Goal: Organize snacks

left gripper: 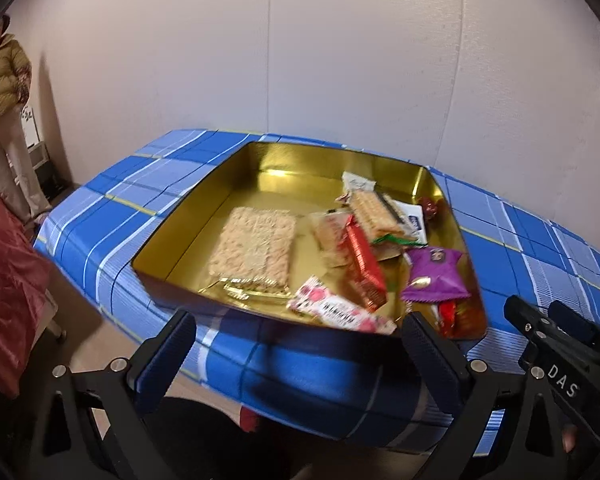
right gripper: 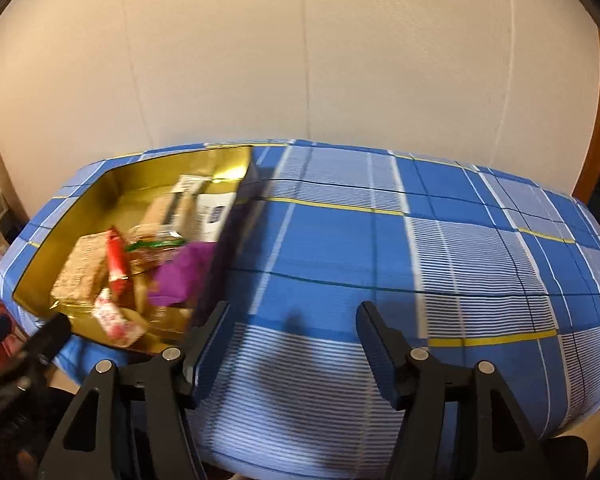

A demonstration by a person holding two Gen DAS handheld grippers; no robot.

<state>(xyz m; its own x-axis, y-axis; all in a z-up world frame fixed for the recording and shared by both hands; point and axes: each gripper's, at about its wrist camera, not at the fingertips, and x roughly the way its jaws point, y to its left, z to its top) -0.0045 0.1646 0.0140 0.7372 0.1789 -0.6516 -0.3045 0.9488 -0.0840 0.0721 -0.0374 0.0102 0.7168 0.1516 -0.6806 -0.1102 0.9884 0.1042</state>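
A gold-lined tray (left gripper: 168, 220) sits on the bench, which is draped in a blue plaid cloth (right gripper: 340, 240), and all the snacks lie inside it. At the centre of the left wrist view a clear-wrapped block of pale crackers (left gripper: 254, 246) lies flat on the tray floor, apart from the pile crowding the tray's right side: a red packet (left gripper: 364, 268), a stack of biscuits in clear wrap (left gripper: 374, 214), a purple packet (left gripper: 436, 276) near the right wall, and a pink flowered bar (left gripper: 338, 312) against the near rim. The left hand-held gripper (left gripper: 300, 348) hangs at the bottom of that frame just before the tray's near edge, jaws spread wide with nothing between them. In the right wrist view the tray fills the left of the frame, and the right hand-held gripper (right gripper: 292, 344) is low in the frame over bare cloth just right of the tray, jaws apart and empty. At the far left of the left wrist view stands a person in a padded jacket (left gripper: 0, 76).
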